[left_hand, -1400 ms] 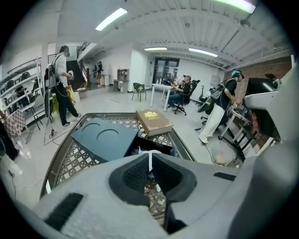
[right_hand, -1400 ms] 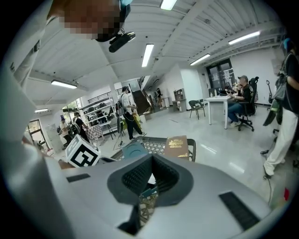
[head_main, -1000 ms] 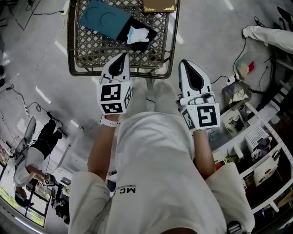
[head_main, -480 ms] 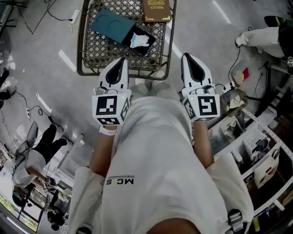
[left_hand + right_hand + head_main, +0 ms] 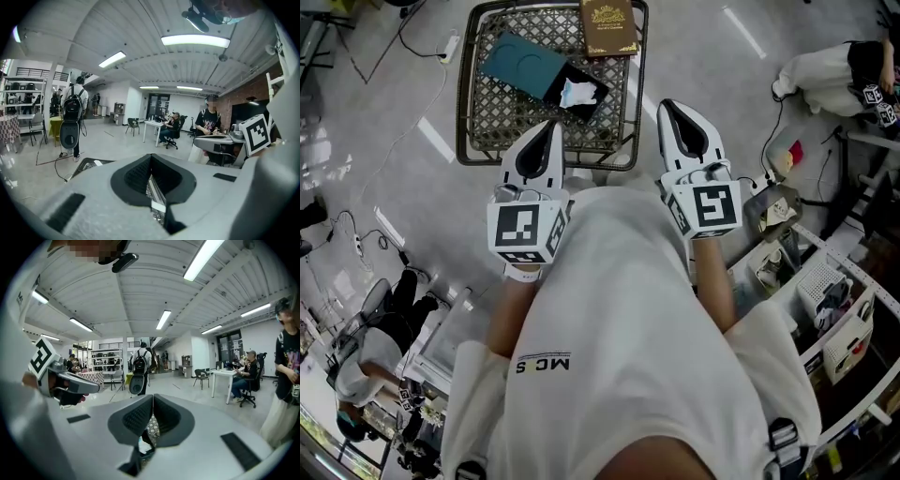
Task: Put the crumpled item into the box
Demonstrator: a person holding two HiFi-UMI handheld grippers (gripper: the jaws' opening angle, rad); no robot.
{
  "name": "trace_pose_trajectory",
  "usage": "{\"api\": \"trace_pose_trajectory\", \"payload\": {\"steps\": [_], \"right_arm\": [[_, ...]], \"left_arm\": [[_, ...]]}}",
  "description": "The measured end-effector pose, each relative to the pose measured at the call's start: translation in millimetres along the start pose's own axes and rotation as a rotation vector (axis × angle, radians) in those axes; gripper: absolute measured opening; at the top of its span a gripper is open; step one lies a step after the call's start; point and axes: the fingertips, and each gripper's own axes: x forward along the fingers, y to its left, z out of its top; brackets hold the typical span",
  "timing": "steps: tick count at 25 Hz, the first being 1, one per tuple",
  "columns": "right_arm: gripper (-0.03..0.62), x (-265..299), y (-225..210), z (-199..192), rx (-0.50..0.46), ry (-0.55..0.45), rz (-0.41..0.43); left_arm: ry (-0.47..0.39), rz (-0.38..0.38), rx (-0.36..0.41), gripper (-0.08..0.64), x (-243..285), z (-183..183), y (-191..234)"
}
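Note:
In the head view a white crumpled item (image 5: 577, 92) lies inside an open black box (image 5: 591, 97) on a wire-mesh table (image 5: 487, 122). A teal flat lid (image 5: 521, 60) lies beside the box. My left gripper (image 5: 549, 127) is shut over the table's near edge, just short of the box, with nothing in it. Over the near right corner my right gripper (image 5: 667, 106) is also shut and empty. In the left gripper view the left gripper (image 5: 151, 177) has its jaws closed. The right gripper view shows the right gripper (image 5: 153, 411) the same way, with mesh visible below the tips.
A brown book (image 5: 607, 17) lies at the table's far edge. Shelves with boxes (image 5: 825, 291) stand at the right. Cables (image 5: 422, 47) run across the floor on the left. A person (image 5: 825, 70) is at the upper right, another (image 5: 375, 337) at the lower left.
The table has slid a little further up and left in the head view. Both grippers stay shut and keep their places at the near edge.

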Motion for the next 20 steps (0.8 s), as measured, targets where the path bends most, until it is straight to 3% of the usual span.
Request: {"api": "trace_pose_trajectory", "payload": {"steps": [20], "right_arm": [[0.015, -7.5, -4.6, -9.4, 0.0, 0.022, -0.048]], "left_arm": [[0.021, -0.051, 0.007, 0.025, 9.7, -4.4, -6.8]]}}
